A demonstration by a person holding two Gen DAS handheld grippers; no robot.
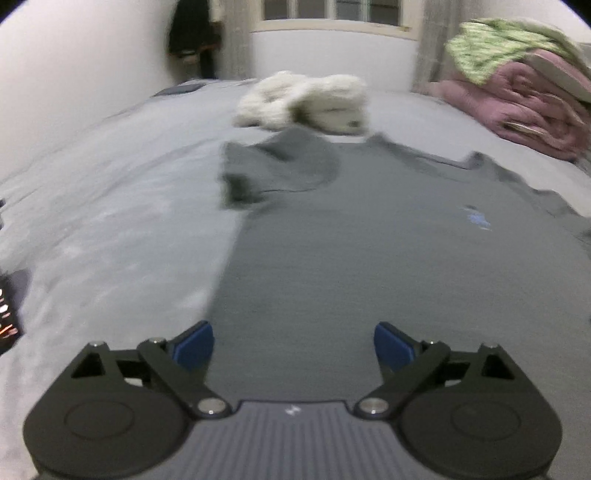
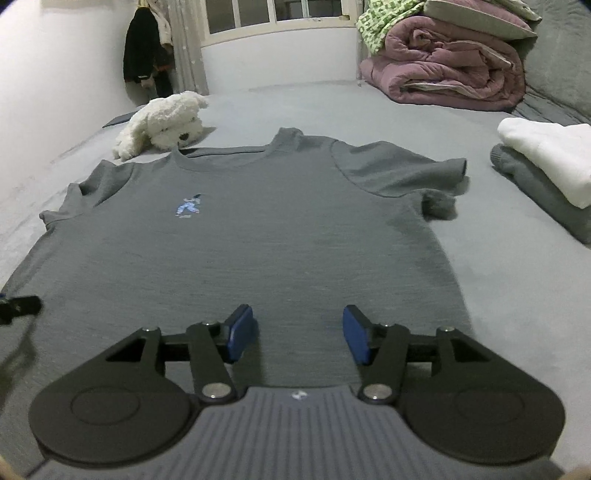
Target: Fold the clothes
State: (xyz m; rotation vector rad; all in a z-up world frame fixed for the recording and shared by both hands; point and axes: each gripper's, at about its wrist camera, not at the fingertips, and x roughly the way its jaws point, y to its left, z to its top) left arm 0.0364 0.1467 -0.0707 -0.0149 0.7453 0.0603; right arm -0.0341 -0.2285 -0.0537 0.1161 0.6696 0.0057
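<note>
A grey T-shirt (image 2: pixel 258 236) with a small blue chest print (image 2: pixel 189 206) lies face up and spread flat on the grey bed, collar toward the far wall. In the left wrist view the same T-shirt (image 1: pixel 369 236) looks blurred, its left sleeve crumpled. My left gripper (image 1: pixel 294 345) is open above the shirt's lower left hem, nothing between its blue pads. My right gripper (image 2: pixel 298 334) is open over the lower middle of the shirt, also empty. A black part of the left gripper (image 2: pixel 18 308) shows at the left edge of the right wrist view.
A white plush dog (image 2: pixel 162 123) lies beyond the collar. Rolled pink quilts (image 2: pixel 450 70) with a green cloth (image 2: pixel 384 20) and a pillow sit at the back right. Folded white and grey clothes (image 2: pixel 546 173) are stacked on the right. Dark clothes (image 2: pixel 142 48) hang by the window.
</note>
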